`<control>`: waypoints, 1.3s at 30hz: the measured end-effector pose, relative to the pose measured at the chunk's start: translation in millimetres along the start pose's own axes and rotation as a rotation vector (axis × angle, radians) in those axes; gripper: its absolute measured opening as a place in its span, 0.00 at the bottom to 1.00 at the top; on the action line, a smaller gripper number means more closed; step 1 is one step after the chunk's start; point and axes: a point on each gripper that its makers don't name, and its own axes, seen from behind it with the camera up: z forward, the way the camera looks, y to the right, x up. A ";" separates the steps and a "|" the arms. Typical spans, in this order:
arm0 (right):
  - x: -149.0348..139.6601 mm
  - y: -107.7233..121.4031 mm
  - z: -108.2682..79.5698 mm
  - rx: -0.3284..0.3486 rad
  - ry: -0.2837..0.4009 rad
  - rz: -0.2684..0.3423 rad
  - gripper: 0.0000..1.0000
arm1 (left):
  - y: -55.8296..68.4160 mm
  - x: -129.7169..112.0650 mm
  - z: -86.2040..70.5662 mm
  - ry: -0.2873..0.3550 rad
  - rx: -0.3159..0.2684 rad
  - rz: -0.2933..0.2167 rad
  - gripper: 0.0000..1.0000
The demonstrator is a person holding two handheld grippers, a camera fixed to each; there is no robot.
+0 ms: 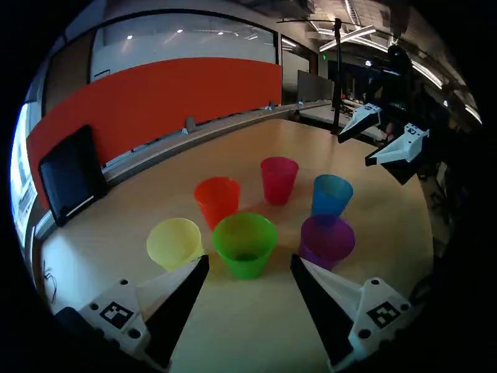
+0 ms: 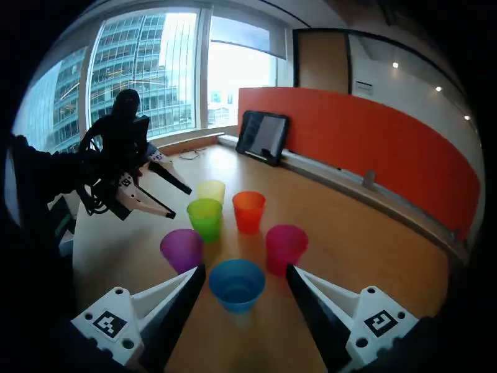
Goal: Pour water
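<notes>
Six plastic cups stand in a loose ring on the wooden table (image 1: 373, 211). In the left gripper view the green cup (image 1: 244, 244) is nearest, between the yellow cup (image 1: 174, 242) and the purple cup (image 1: 327, 240). Behind them are the orange cup (image 1: 217, 200), pink cup (image 1: 279, 179) and blue cup (image 1: 331, 194). My left gripper (image 1: 249, 257) is open just short of the green cup. My right gripper (image 2: 245, 267) is open, with the blue cup (image 2: 237, 285) standing between its fingers, untouched. Each gripper appears across the ring from the other: right gripper (image 1: 354, 151), left gripper (image 2: 181, 204).
A dark tablet (image 1: 71, 174) leans against the orange wall panel (image 1: 168, 93) at the table's far edge. A person's dark sleeve (image 2: 118, 143) holds the left gripper in front of large windows (image 2: 143, 74). Bare tabletop (image 2: 373, 261) surrounds the cups.
</notes>
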 end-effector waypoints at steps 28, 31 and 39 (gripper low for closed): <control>-52.1 -9.5 25.5 0.041 -0.123 -0.011 1.00 | -7.1 -0.7 30.6 -0.028 -0.011 -0.011 0.98; -54.7 -10.1 26.2 0.043 -0.130 -0.011 1.00 | -7.0 0.0 34.0 -0.029 -0.015 -0.011 0.98; -58.4 -9.6 29.4 0.046 -0.142 -0.014 1.00 | -4.8 2.4 42.6 -0.030 -0.022 0.000 0.98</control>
